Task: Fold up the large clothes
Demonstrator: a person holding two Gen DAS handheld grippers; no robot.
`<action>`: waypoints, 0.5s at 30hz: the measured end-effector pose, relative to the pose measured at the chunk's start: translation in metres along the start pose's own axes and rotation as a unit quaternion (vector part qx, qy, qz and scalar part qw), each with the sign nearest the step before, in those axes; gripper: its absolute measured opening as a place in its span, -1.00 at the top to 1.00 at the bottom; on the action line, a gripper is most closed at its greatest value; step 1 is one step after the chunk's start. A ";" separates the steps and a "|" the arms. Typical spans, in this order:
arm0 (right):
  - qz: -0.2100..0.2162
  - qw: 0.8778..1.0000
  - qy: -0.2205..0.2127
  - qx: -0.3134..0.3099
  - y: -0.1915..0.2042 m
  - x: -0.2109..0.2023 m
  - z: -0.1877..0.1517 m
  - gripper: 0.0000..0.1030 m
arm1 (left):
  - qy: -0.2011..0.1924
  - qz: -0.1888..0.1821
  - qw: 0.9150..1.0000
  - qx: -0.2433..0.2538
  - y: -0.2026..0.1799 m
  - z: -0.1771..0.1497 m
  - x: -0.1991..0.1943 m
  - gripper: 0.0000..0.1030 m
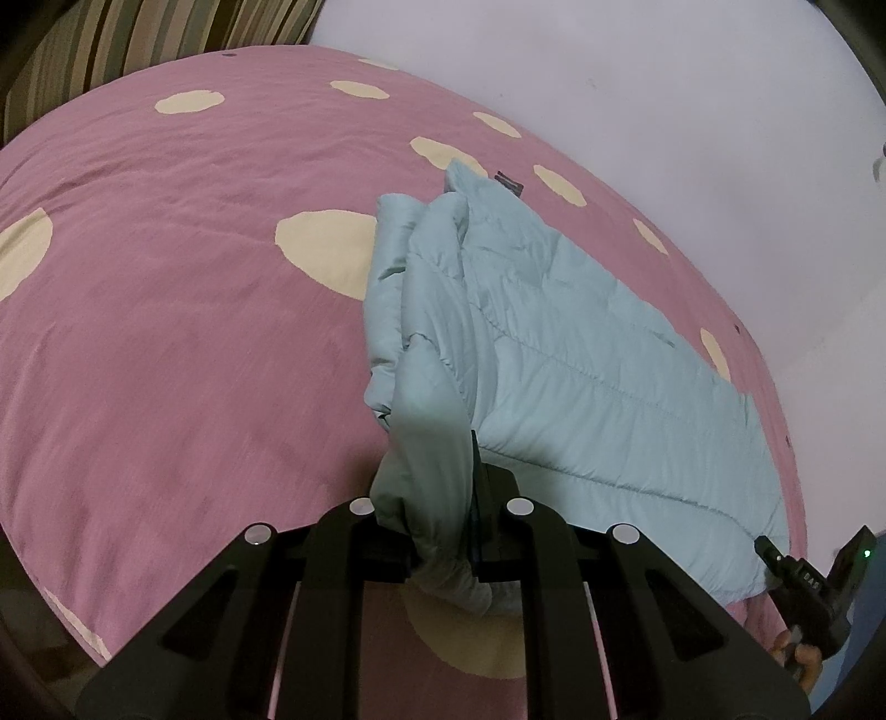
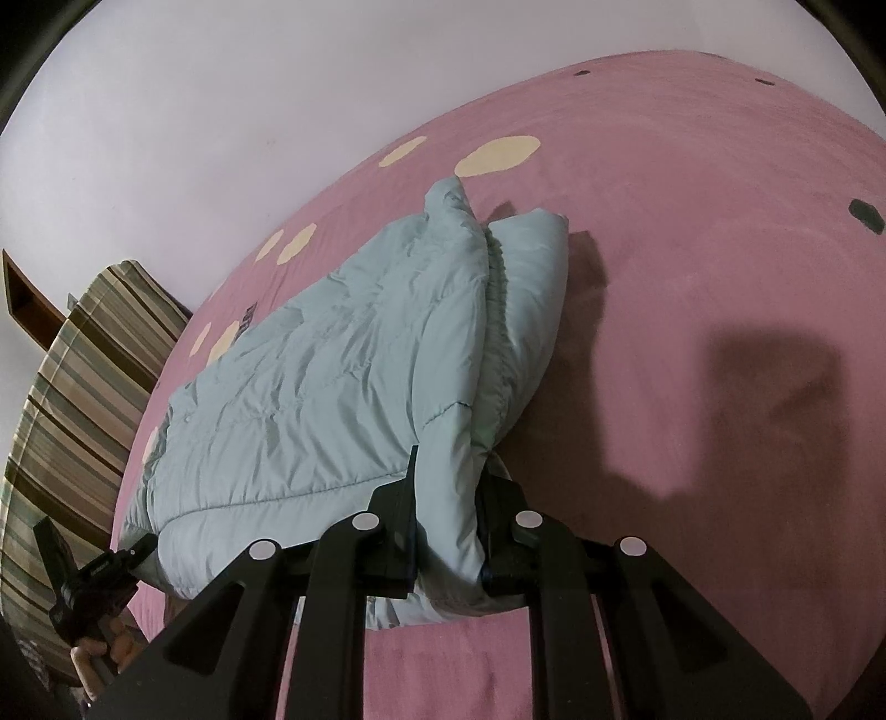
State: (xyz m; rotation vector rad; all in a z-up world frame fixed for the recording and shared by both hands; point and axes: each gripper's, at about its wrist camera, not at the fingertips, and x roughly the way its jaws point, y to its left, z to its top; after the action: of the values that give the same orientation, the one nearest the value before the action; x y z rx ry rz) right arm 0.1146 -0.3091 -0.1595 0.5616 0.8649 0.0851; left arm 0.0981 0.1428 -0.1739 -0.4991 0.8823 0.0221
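A pale blue quilted jacket (image 1: 554, 354) lies folded lengthwise on a pink bed cover (image 1: 166, 310) with cream spots. My left gripper (image 1: 437, 487) is shut on the jacket's near corner, the fabric bunched between its black fingers. In the right wrist view the same jacket (image 2: 343, 365) stretches away, and my right gripper (image 2: 446, 498) is shut on its other near corner, which is lifted off the cover. Each gripper shows in the other's view: the right gripper (image 1: 797, 581) low on the right, the left gripper (image 2: 94, 576) low on the left, each held by a hand.
A striped cushion or headboard (image 2: 72, 399) stands at one end of the bed, also seen as the striped surface (image 1: 144, 39) at top left. A white wall (image 1: 664, 111) runs along the bed's far side. The pink bed cover (image 2: 720, 277) spreads wide beside the jacket.
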 end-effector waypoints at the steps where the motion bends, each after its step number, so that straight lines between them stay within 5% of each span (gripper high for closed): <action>1: 0.000 1.000 0.000 0.000 0.000 0.000 0.000 0.71 | 0.000 0.001 1.000 0.000 0.000 -0.001 0.001 0.75; 15: 0.013 1.000 0.010 0.005 -0.014 0.017 0.000 0.69 | 0.006 0.006 1.000 0.008 -0.002 -0.005 0.015 0.73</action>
State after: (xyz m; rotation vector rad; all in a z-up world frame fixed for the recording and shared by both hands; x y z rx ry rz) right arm 0.1237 -0.3161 -0.1787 0.5815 0.8772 0.1098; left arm 0.1048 0.1365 -0.1870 -0.4799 0.8972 0.0230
